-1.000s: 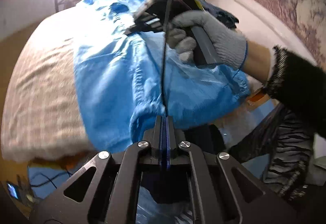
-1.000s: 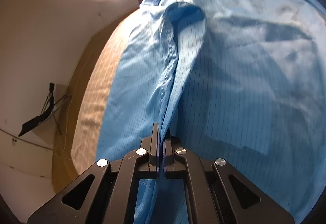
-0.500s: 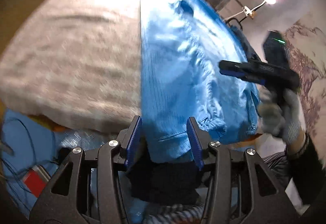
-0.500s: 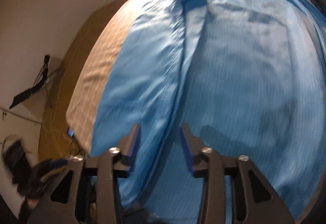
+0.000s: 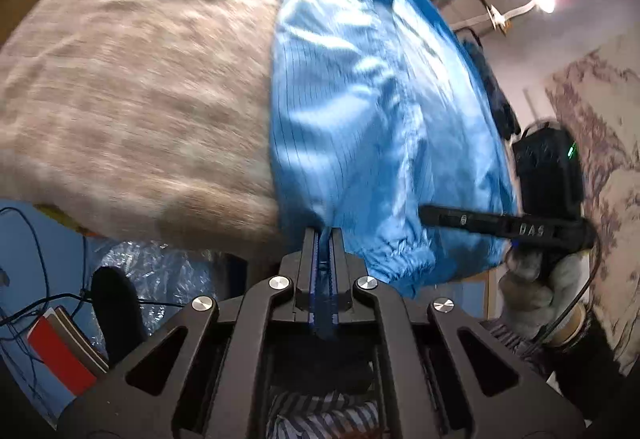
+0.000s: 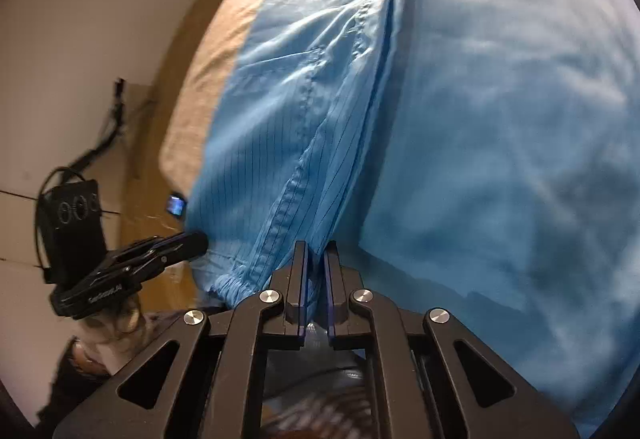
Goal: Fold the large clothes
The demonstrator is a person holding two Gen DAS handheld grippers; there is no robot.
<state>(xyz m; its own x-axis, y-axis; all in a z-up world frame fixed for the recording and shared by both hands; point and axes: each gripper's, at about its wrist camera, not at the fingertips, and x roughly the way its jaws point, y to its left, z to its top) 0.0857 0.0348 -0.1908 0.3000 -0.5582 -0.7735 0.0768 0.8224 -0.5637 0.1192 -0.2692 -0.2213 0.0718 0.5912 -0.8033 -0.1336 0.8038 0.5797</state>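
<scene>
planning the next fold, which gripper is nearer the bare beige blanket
Left. The left gripper pinches the blue garment at its edge beside the blanket; the right gripper pinches it farther across.

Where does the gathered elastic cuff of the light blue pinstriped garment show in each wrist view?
Left wrist view: the elastic cuff lies low, right of centre, right of the left gripper.
Right wrist view: the cuff lies low, left of centre, beside the right gripper.
Shared landmark: the beige bed cover.
</scene>
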